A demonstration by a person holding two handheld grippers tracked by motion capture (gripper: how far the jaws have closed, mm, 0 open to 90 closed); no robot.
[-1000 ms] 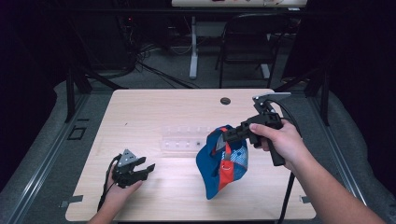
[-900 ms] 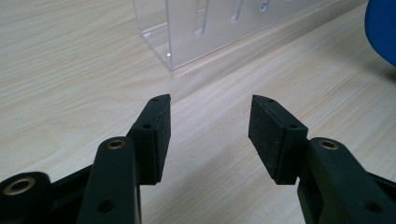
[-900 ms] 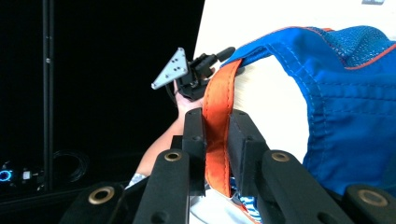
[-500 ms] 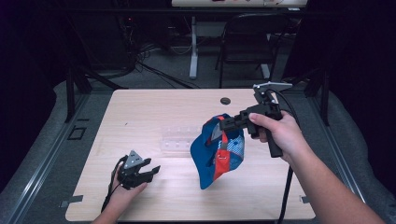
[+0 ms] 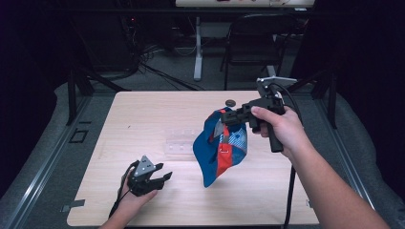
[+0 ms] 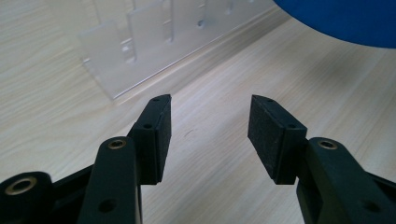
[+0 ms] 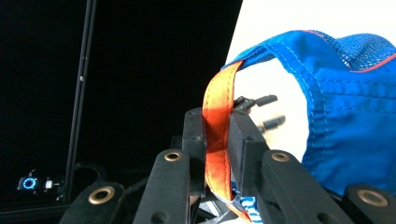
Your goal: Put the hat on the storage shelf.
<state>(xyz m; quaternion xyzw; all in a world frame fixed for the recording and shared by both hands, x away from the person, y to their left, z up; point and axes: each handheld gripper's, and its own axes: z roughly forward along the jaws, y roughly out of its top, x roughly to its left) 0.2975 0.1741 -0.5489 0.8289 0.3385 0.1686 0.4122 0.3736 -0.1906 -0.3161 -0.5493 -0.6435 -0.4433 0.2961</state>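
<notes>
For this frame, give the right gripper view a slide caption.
Right gripper clamps the cap's orange strap, blue cap hanging beside.

No readable text, label, brand, number or sign anywhere. Blue cap [image 5: 220,151] with orange strap [image 7: 217,140]: plain cloth and mesh, no lettering made out. Clear plastic piece [image 5: 180,141] at 12 o'clock from the left gripper [image 5: 152,177]: unmarked.
</notes>
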